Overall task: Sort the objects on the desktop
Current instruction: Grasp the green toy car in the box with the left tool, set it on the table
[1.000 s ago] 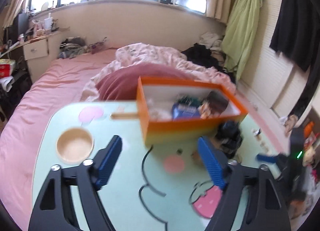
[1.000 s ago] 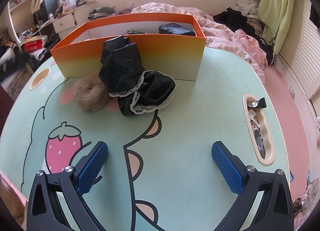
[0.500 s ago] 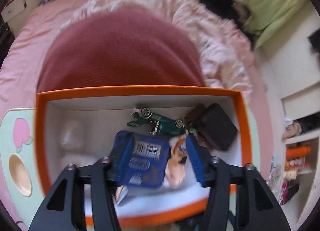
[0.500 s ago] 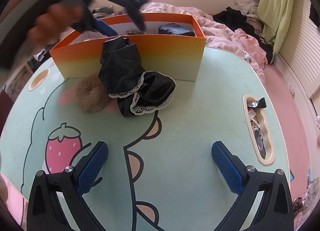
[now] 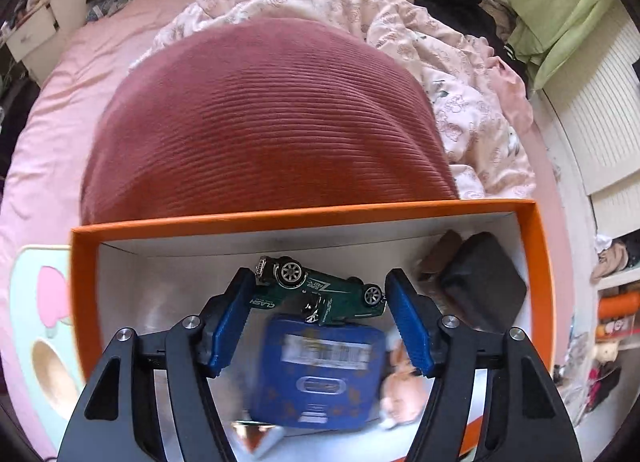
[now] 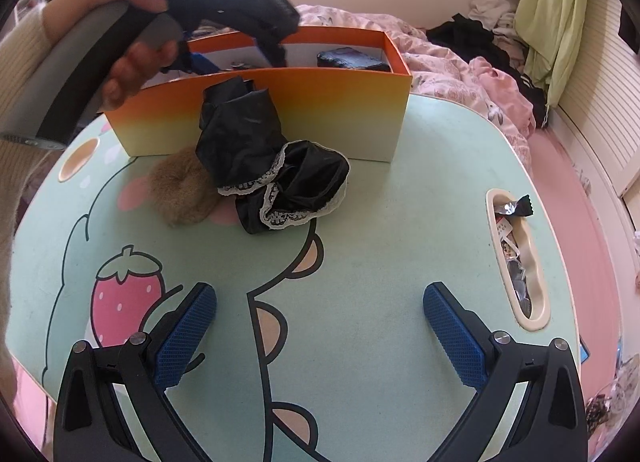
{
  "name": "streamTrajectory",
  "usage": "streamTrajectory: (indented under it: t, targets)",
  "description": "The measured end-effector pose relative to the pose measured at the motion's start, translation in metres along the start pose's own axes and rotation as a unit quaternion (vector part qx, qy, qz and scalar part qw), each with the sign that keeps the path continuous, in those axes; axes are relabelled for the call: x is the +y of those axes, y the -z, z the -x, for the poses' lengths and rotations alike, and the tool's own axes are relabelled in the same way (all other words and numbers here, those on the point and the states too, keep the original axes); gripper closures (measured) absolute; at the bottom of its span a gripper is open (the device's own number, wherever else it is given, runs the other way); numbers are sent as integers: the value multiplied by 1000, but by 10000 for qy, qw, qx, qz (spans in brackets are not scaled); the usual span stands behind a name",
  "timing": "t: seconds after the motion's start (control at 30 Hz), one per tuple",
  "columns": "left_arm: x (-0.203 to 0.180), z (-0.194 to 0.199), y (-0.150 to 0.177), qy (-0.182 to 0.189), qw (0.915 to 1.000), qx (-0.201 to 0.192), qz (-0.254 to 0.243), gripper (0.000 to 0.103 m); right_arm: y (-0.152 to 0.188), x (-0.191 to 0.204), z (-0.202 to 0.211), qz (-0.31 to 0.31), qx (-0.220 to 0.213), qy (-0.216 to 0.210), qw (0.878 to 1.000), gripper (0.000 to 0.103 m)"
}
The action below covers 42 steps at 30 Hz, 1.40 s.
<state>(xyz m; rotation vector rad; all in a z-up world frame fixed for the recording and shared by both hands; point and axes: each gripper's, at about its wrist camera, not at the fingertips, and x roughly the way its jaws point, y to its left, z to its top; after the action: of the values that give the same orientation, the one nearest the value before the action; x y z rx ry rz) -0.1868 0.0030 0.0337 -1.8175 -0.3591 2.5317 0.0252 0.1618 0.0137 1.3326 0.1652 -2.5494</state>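
Observation:
My left gripper (image 5: 319, 286) points down into the orange box (image 5: 304, 214). Its jaws are opening. A blue tin (image 5: 320, 374) lies blurred below them, free of the pads. A green toy car (image 5: 316, 290), a black pouch (image 5: 480, 286) and a small plush (image 5: 400, 386) are also in the box. In the right wrist view a hand holds the left gripper (image 6: 236, 60) over the box (image 6: 320, 102). My right gripper (image 6: 320, 302) stands open and empty over the table. A black lace-trimmed cloth (image 6: 272, 166) and a brown scrunchie (image 6: 180, 190) lie in front of the box.
The mint-green table (image 6: 380, 242) has a slot (image 6: 516, 258) at its right edge, holding wrappers. A round cup hole (image 5: 52, 366) sits left of the box. A bed with a maroon cushion (image 5: 264, 122) and a pink quilt lies beyond the table.
The left gripper swung from above the table to over the box and tipped downward. It held the blue tin half a second ago; its jaws have since widened and let it go. The right gripper stayed still.

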Motion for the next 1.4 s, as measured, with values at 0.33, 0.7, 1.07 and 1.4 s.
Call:
streamTrajectory:
  t: [0.33,0.7,1.07,1.4]
  targets:
    - [13,63,22,790,9926,-871,-313,36,0,1,0,-4,1,4,10000,0]
    - [36,100,166,1714,9695,-1390,-1066,36,0,0,0,-4,3,6,10000,0]
    - [43,63,194,1553,9735,-1418,-894,34,0,1,1,-4,-1,15,10000,0]
    - [42,68,239,344,9784,-1732,-1071,21,1,0,1,-7,-1,17,10000,0]
